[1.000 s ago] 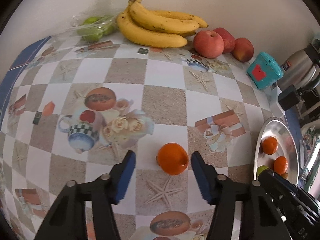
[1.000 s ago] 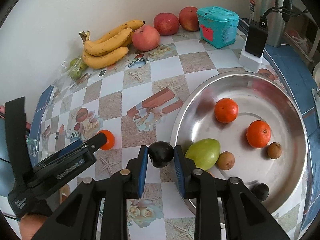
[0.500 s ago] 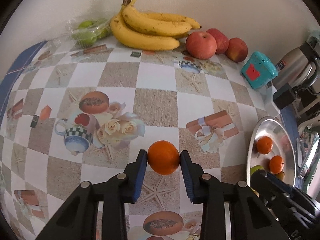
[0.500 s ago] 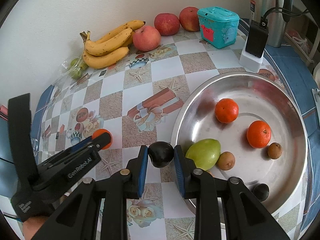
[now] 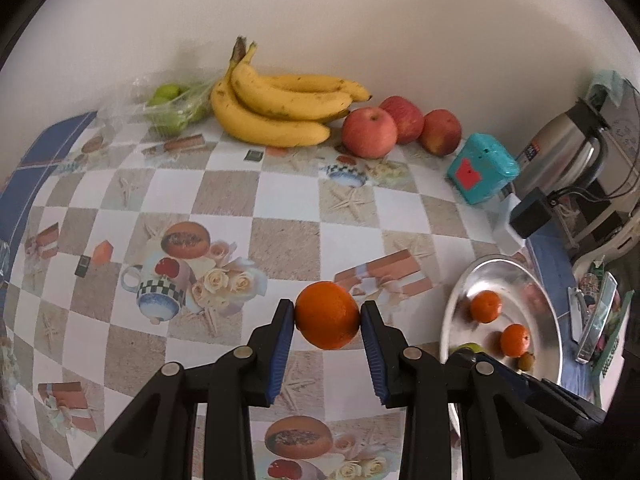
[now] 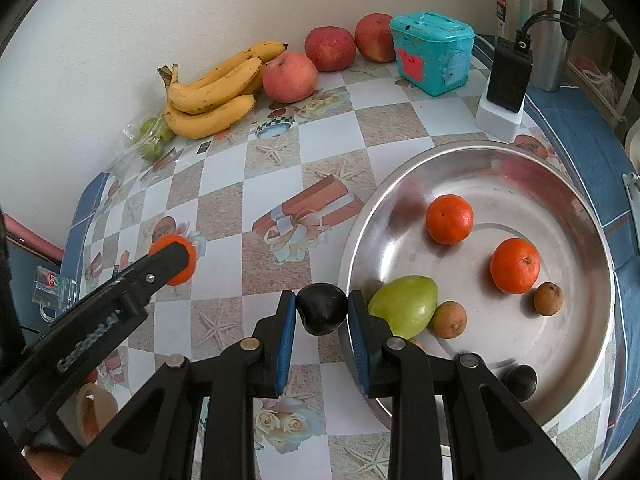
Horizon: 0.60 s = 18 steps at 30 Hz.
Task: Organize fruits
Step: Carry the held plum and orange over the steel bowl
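Holding: my left gripper [image 5: 327,316] pinches an orange [image 5: 328,315] between its blue pads, one pad on each side of the fruit.
Orange look: round, deep orange, finely pebbled skin, evenly coloured, shadowed underneath.
Orange place: left of the steel bowl [image 6: 592,216], over the checked tablecloth [image 5: 224,192]; from my right wrist camera I see it beyond the left gripper's tip [image 6: 173,259], well apart from the bowl's rim.
Right claw: my right gripper [image 6: 322,314] is pressed onto a dark plum [image 6: 321,309], just beside the bowl's near-left rim.
Bowl contents: two tangerines [image 6: 449,219], a green mango [image 6: 403,306], two small brown fruits [image 6: 449,319] and another dark plum [image 6: 520,382].
Beyond the bowl: bananas [image 5: 280,110], three red apples [image 5: 370,132] and a teal box [image 6: 432,53] sit along the wall.
Change: a second ago I had the left pads spread wide with the orange resting on the cloth between them; they have since closed on it, and it now sits higher against the pattern.
Unchanged: my right gripper and its plum are where they were.
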{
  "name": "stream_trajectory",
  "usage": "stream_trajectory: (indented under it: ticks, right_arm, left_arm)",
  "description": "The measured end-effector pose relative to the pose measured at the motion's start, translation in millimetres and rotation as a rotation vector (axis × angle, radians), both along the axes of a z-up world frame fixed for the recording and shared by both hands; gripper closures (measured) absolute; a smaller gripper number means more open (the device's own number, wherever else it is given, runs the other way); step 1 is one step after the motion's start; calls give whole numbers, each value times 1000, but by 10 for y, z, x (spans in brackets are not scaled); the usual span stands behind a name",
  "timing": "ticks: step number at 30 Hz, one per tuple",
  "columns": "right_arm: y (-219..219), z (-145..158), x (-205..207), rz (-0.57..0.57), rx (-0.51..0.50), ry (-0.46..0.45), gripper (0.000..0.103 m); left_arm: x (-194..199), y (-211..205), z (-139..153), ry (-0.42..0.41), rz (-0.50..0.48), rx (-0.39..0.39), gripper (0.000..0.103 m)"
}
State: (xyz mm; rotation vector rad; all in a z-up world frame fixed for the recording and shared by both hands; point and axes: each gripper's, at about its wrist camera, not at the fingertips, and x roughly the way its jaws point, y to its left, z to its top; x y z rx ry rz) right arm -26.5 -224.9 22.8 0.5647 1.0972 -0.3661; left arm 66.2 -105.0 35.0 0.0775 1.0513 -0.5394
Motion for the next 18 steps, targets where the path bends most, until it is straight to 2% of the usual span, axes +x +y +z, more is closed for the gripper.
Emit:
stream_trajectory:
  ticks: [8,18]
  right_arm:
    - [-186,11,-124,-51,8,-3,75]
    - [-560,5,-393,-167,-53,36,75]
  left_arm:
    - [-152,-117,91,6,-37,-42,66]
    - [-481,-460,78,20,-160,-44,66]
